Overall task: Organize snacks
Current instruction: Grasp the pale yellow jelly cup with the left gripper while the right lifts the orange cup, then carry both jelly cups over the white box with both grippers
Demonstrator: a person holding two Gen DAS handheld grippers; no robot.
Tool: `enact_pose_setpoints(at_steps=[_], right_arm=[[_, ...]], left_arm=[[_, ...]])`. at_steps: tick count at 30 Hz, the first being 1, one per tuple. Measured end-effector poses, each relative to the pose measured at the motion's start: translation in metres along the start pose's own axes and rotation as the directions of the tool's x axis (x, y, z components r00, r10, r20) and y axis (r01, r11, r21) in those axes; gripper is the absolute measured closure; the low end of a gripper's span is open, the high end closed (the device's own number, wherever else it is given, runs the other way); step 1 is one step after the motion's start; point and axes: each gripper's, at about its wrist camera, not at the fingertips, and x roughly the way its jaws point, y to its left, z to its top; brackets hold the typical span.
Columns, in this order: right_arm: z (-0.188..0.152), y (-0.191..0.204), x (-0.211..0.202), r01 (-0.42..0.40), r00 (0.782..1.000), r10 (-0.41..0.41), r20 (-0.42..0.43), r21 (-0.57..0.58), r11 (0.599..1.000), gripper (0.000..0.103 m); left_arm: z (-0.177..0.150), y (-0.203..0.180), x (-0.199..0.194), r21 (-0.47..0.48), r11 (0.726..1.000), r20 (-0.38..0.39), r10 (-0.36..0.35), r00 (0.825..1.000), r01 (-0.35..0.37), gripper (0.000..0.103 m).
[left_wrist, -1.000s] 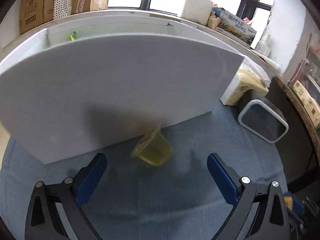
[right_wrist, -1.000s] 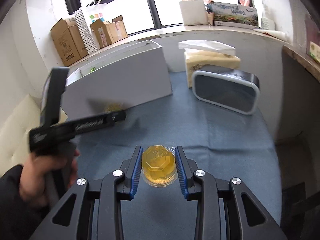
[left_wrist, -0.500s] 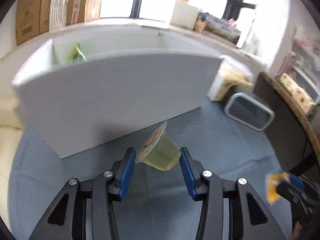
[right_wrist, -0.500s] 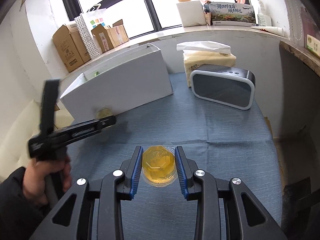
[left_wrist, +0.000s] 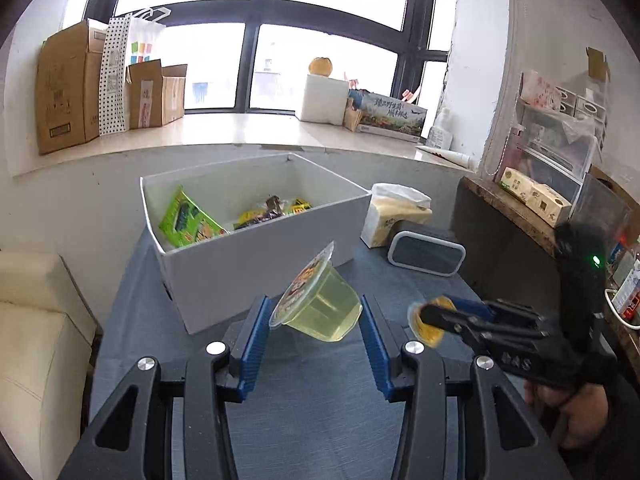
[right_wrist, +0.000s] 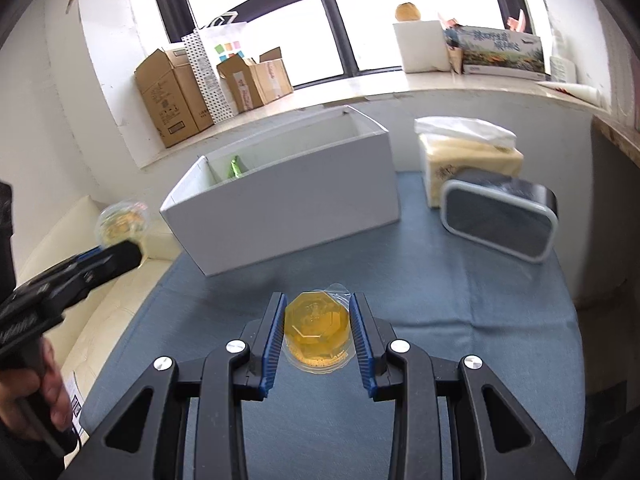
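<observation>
- Jelly cups are the snacks being moved, one in each gripper.
- The pale green jelly cup (left_wrist: 320,306) sits low in the middle of the left wrist view. The left gripper (left_wrist: 314,330) is squeezed on its sides. The cup is tipped, with its printed lid facing the upper left, likely because it was grabbed sideways.
- The orange jelly cup (right_wrist: 318,326) sits low in the middle of the right wrist view. The right gripper (right_wrist: 318,332) is pinched shut on it, and we look at its flat bottom.
- Both cups are held up above the blue tablecloth (right_wrist: 460,312), so they can go over the box wall.
- The white box (left_wrist: 256,248) stands in the middle of the frame, open on top. A green snack bag (left_wrist: 190,222) leans in its left end, and small wrapped snacks (left_wrist: 272,210) lie inside. I think the cups go there next.
- A tissue pack (left_wrist: 394,220) and a grey speaker (left_wrist: 426,254) stand right of the box, out of the way.
</observation>
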Motion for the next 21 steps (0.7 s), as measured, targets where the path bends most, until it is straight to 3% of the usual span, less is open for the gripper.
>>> enact_pose_setpoints(at_steps=[8,9,10,11,15,19,20,21], right_arm=[[0.072,0.017,0.027,-0.044,0.997,0.048,0.068,-0.055,0.998,0.068],[0.085,0.019,0.033,-0.044,0.996,0.049,0.076,-0.062,0.997,0.073],[0.097,0.021,0.040,-0.041,0.996,0.045,0.075,-0.062,0.997,0.088],[0.109,0.022,0.047,-0.043,0.996,0.047,0.077,-0.058,0.997,0.090],[0.143,0.032,0.087,0.015,0.999,-0.009,0.047,-0.128,0.992,0.090],[0.135,0.025,0.094,-0.007,1.000,0.008,0.015,-0.105,0.994,0.089],[0.129,0.024,0.092,0.002,1.000,0.000,0.018,-0.114,0.994,0.084],[0.122,0.024,0.091,0.014,1.000,-0.012,0.020,-0.122,0.992,0.068]], left_arm=[[0.047,0.043,0.021,-0.044,0.999,0.036,0.029,0.999,-0.027,0.053],[0.057,0.051,0.029,-0.044,0.998,0.036,0.034,0.999,-0.033,0.053],[0.065,0.058,0.036,-0.048,0.998,0.037,0.036,0.999,-0.034,0.053],[0.072,0.064,0.043,-0.054,0.998,0.035,0.031,0.999,-0.029,0.053],[0.091,0.091,0.084,-0.074,0.996,-0.022,0.040,0.999,-0.041,0.053],[0.089,0.105,0.104,-0.088,0.996,-0.057,0.030,0.998,-0.035,0.053],[0.088,0.104,0.105,-0.073,0.997,-0.053,0.033,0.998,-0.037,0.053],[0.086,0.103,0.105,-0.068,0.997,-0.051,0.035,0.998,-0.039,0.053]])
